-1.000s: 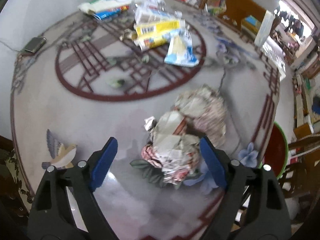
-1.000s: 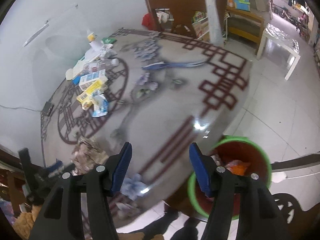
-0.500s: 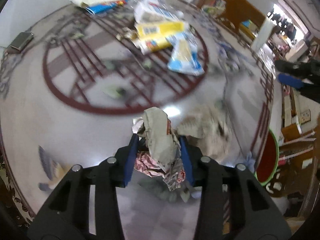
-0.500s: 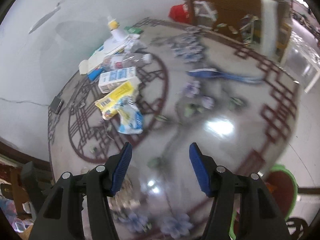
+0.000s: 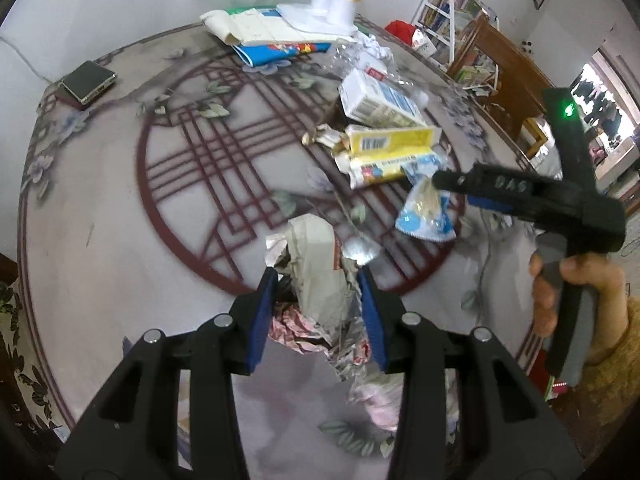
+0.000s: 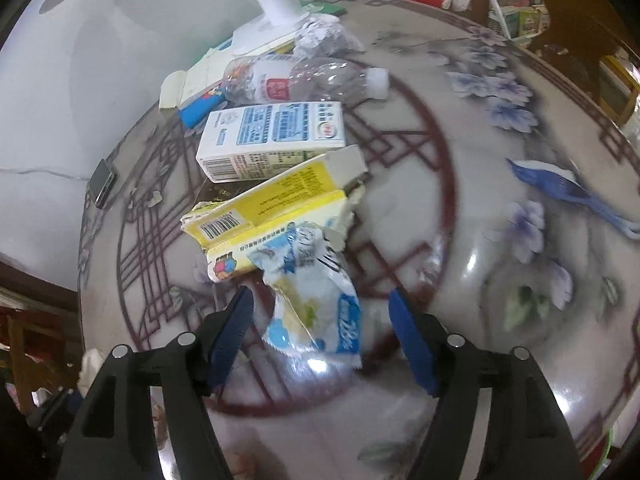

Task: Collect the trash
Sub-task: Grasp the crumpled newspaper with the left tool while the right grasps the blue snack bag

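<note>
Patterned round table [image 5: 120,216], trash scattered.
Left gripper [image 5: 318,312] clamps crumpled paper [image 5: 316,280]; right gripper [image 6: 322,334], stamped "DAS", gapes around blue wrapper [image 6: 316,308].

A: Which markings do we register as legible?

B: We read raised letters "DAS" on the black body of the right gripper [image 5: 472,190] in the left wrist view. No other wording resolves.

A: Do we confirm print on the packaging?

B: We do, but none of it resolves. The white carton [image 6: 272,140] carries blue panels of small characters and a barcode. The yellow box [image 6: 276,208] carries a barcode and lines of small print. The plastic bottle [image 6: 304,80] bears a red label, and the blue-and-white wrapper [image 6: 316,312] bears white characters, blurred.
</note>
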Demonstrator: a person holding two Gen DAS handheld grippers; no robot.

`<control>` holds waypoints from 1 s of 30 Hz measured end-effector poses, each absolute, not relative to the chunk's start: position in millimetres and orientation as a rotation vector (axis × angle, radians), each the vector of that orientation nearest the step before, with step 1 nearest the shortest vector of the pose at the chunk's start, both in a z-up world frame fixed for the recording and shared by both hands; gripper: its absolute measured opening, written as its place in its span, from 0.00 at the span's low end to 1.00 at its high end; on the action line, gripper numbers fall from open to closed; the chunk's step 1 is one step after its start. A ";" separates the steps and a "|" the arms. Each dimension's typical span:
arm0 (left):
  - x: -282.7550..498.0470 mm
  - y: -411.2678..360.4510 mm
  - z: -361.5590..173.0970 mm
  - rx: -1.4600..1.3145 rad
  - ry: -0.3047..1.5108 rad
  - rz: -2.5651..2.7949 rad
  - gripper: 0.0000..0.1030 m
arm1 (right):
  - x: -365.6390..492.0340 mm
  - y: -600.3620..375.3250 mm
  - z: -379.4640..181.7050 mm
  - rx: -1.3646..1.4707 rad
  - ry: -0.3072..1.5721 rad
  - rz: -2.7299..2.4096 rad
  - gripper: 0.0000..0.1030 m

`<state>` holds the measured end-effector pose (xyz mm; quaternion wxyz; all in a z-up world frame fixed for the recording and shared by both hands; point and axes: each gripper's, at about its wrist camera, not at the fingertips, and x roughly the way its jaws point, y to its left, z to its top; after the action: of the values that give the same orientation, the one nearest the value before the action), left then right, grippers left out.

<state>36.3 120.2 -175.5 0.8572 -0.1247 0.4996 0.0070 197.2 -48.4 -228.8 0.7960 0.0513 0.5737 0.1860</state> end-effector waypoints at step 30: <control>23.0 58.7 -88.4 -0.152 0.816 -0.092 0.39 | 85.4 -115.6 -115.2 0.160 1.001 0.432 0.25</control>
<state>23.0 58.7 -88.4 0.9142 -0.0738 0.3960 -0.0445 85.4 -115.6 -115.2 0.8521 0.0761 0.4754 0.2054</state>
